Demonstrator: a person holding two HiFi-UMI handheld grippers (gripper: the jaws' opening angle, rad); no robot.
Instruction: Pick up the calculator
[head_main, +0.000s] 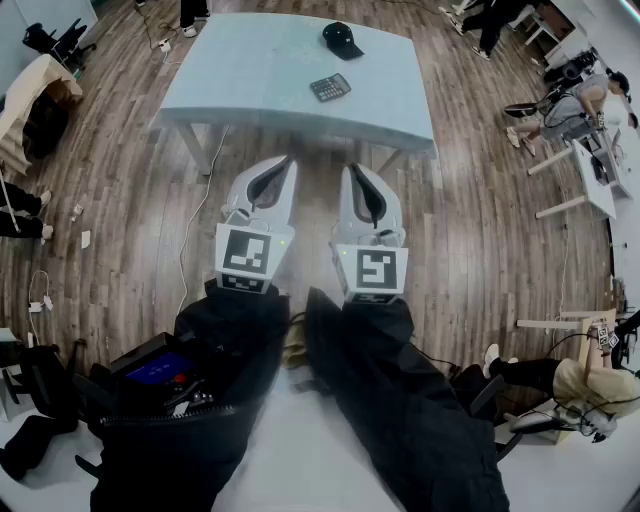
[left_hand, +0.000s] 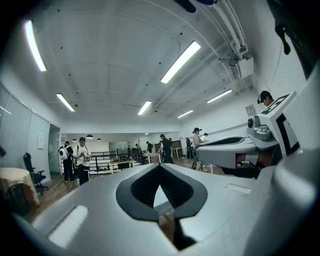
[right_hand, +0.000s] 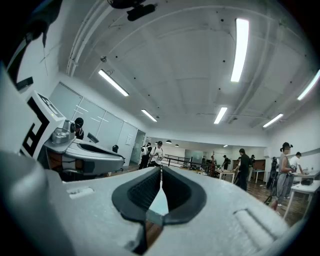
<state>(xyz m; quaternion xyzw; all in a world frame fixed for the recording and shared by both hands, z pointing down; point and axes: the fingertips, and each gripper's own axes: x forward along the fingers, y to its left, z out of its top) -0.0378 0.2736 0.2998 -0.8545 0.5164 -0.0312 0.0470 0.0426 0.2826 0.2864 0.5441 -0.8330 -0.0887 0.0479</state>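
A dark calculator (head_main: 330, 87) lies on the far half of a light blue table (head_main: 260, 85), next to a black cap (head_main: 342, 40). Both grippers are held side by side over the wooden floor, short of the table's near edge and pointing level towards it. My left gripper (head_main: 287, 161) is shut with nothing in it, its tips meeting in the left gripper view (left_hand: 160, 166). My right gripper (head_main: 353, 171) is also shut and empty, its tips together in the right gripper view (right_hand: 161, 169). Neither gripper view shows the calculator.
White desks (head_main: 590, 175) with seated people stand at the right. A draped table (head_main: 30, 95) and a black chair (head_main: 55, 42) are at the far left. A cable (head_main: 195, 215) runs over the floor by the table's left legs. Several people stand deeper in the room (left_hand: 80, 157).
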